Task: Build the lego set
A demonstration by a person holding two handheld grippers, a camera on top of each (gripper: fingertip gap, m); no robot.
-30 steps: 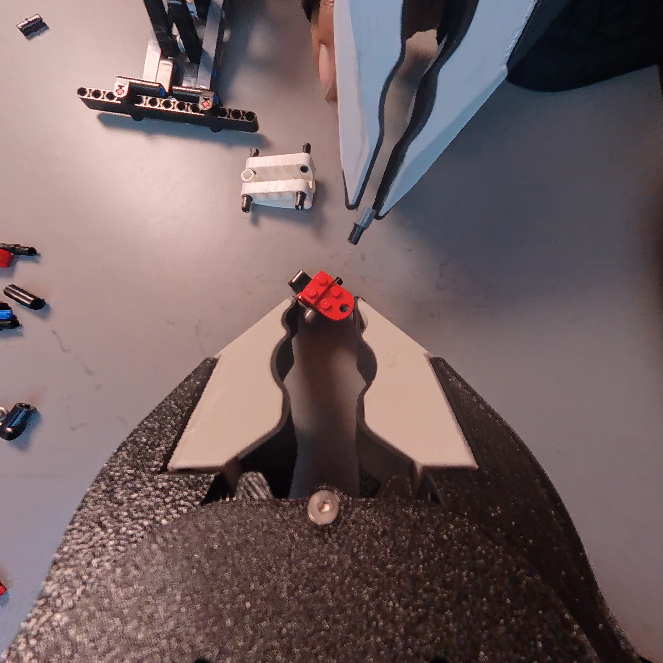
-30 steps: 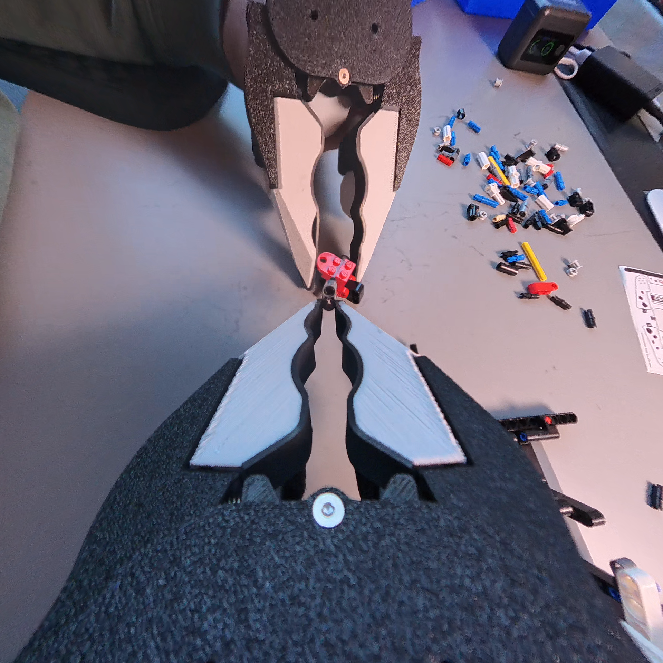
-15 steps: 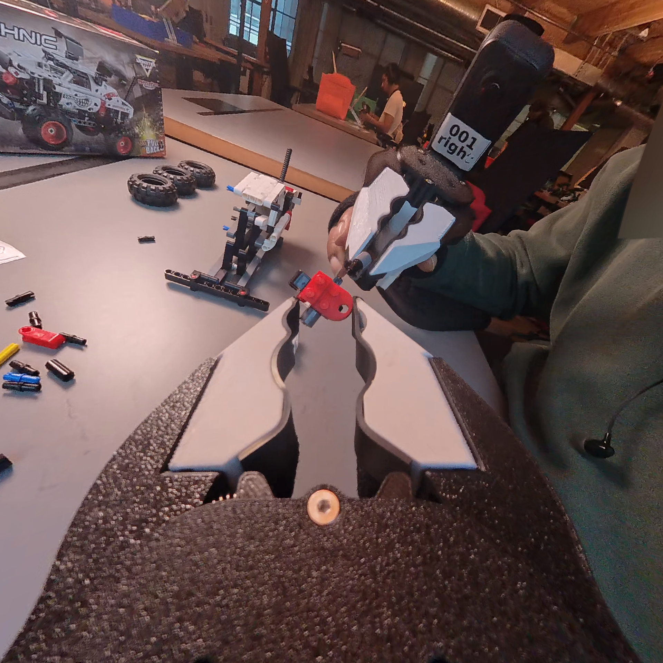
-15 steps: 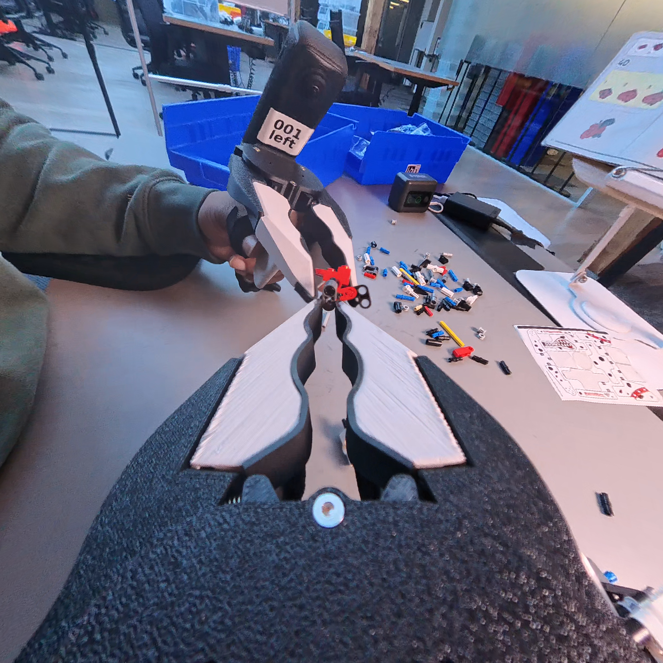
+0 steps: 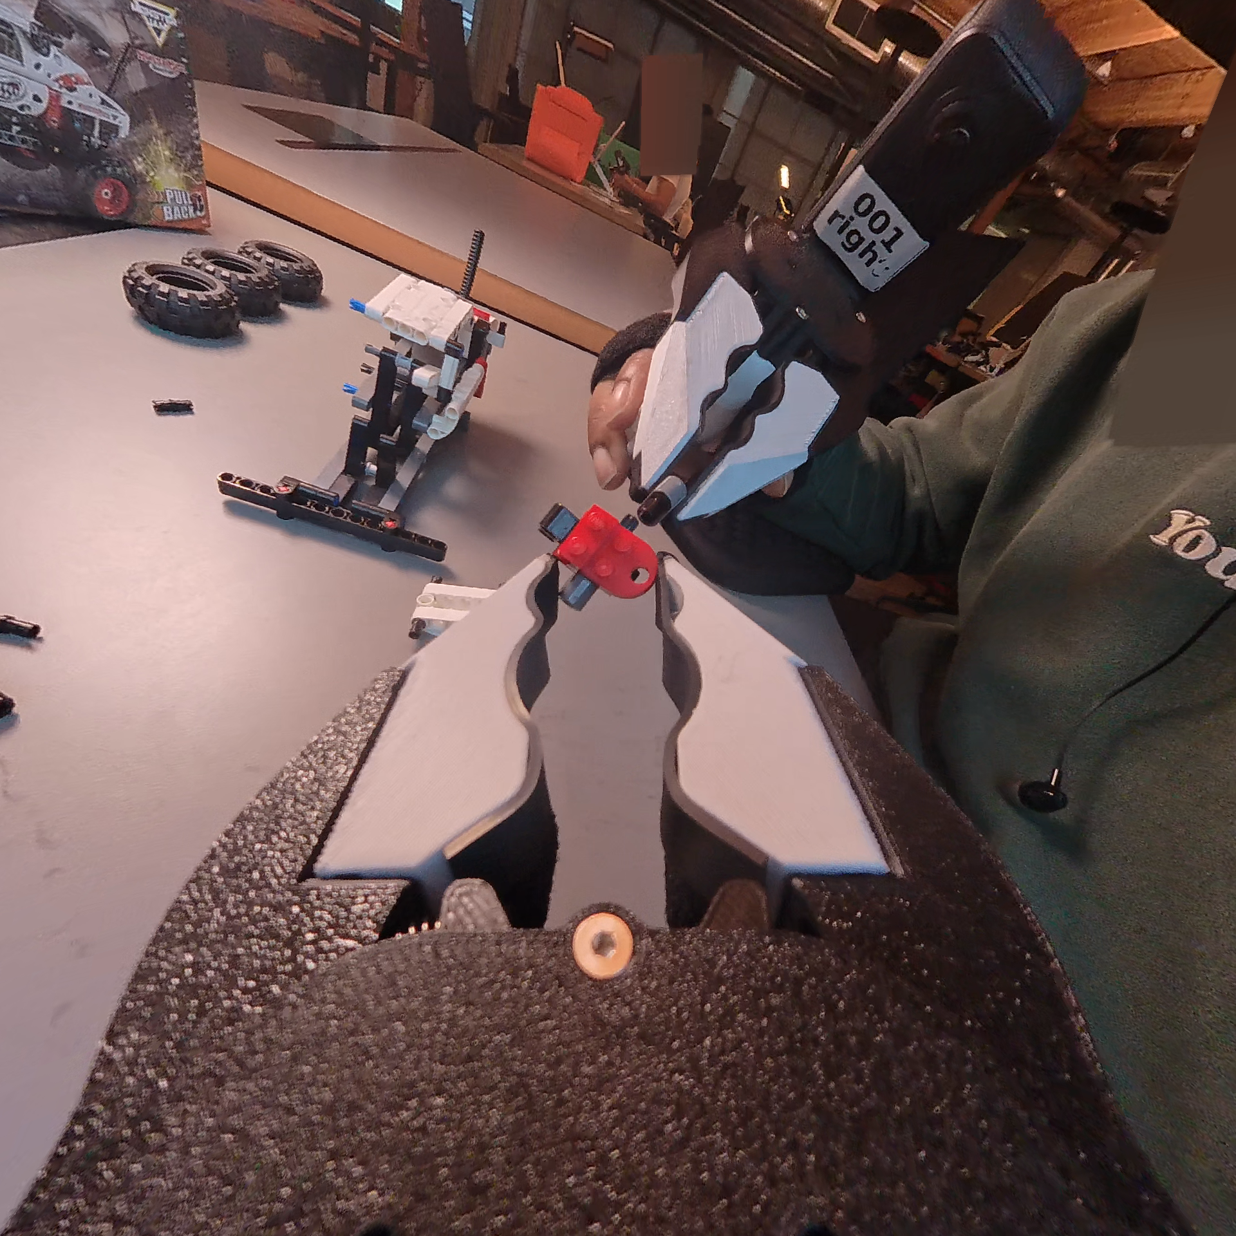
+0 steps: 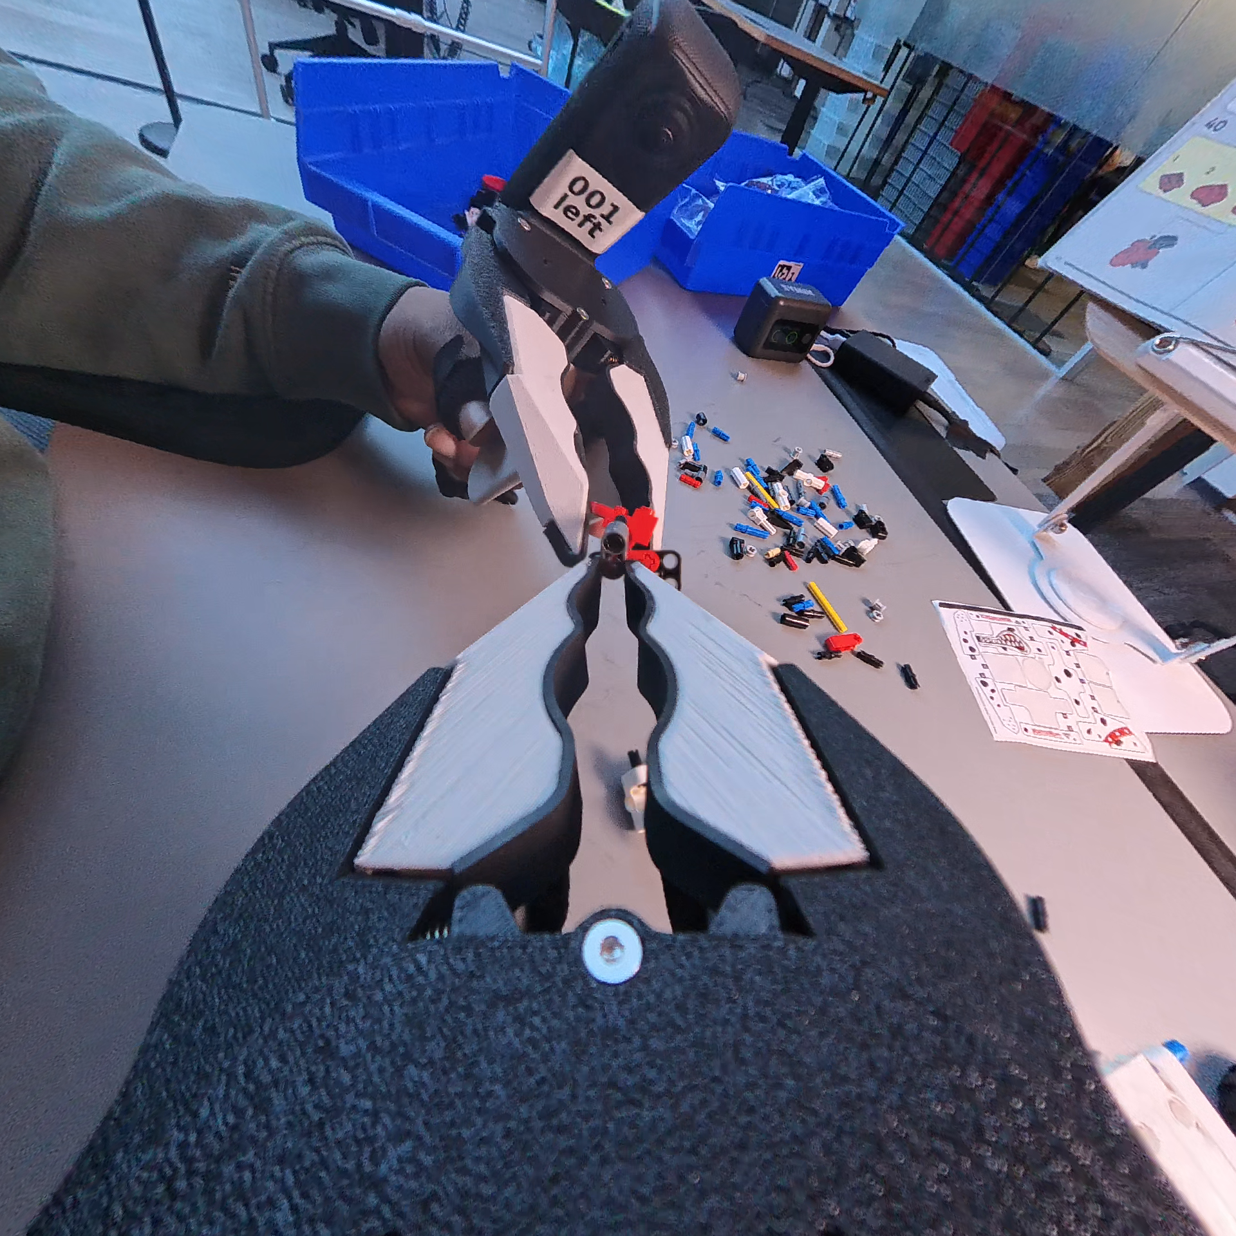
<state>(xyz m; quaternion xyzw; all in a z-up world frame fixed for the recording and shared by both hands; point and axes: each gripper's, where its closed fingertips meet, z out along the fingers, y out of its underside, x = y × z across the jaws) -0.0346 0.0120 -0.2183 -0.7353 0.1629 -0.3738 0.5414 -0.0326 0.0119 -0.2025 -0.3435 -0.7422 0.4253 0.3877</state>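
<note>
My left gripper [image 5: 602, 567] is shut on a small red plate [image 5: 605, 558] with black and grey parts fixed under it, held in the air above the table. My right gripper [image 6: 613, 567] is shut on a short black and grey pin [image 6: 612, 542]. The two grippers face each other tip to tip. In the left wrist view the right gripper [image 5: 669, 498] holds the pin [image 5: 659, 501] just beyond the red plate's far edge. In the right wrist view the left gripper [image 6: 602, 528] and the red plate [image 6: 632, 525] sit right behind the pin.
A partly built black and white model [image 5: 415, 374] stands on the grey table [image 5: 167, 669], with three tyres [image 5: 221, 281] and the set's box [image 5: 87, 114] behind. A white piece [image 5: 445, 602] lies near. Loose pieces [image 6: 789, 495], a sticker sheet [image 6: 1037, 675] and blue bins [image 6: 736, 221] lie right. The tips of both grippers are at nearly the same place.
Both grippers have tilted up from pointing down at the table to nearly level, each keeping its piece. The pin and the red plate have stayed close together.
</note>
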